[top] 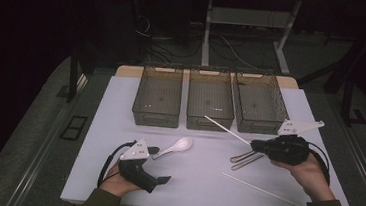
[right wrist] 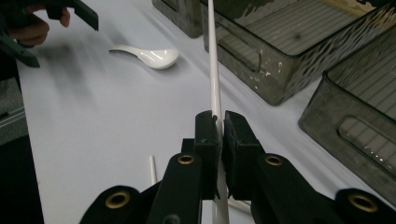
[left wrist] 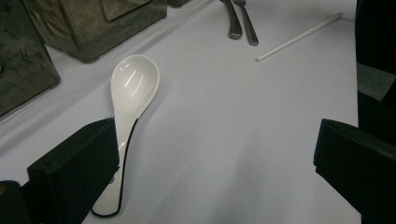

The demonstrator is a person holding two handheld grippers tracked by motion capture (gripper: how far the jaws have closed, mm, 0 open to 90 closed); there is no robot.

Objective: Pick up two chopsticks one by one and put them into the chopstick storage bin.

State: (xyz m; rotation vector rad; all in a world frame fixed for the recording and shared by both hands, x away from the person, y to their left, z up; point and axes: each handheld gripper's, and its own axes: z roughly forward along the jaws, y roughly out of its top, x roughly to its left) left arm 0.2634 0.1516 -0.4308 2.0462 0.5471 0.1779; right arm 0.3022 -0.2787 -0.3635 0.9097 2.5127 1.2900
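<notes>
Pinching a white chopstick (right wrist: pixel 214 70) between its closed jaws, the right gripper (top: pixel 256 145) holds the stick off the white table (top: pixel 194 184), its far end reaching toward the middle bin (top: pixel 210 105) of three grey mesh bins. A second chopstick (top: pixel 261 190) lies flat near the right hand, and two metal utensils (top: pixel 246 159) lie just beside the gripper. The left gripper (top: pixel 160 166) rests with jaws wide apart, one jaw at the handle of a white ceramic spoon (left wrist: pixel 133 88)

Lab-like test setup: dark room, white table (top: pixel 114 177), cables on floor (top: pixel 176 42), desk frame (top: pixel 248 18) behind.
</notes>
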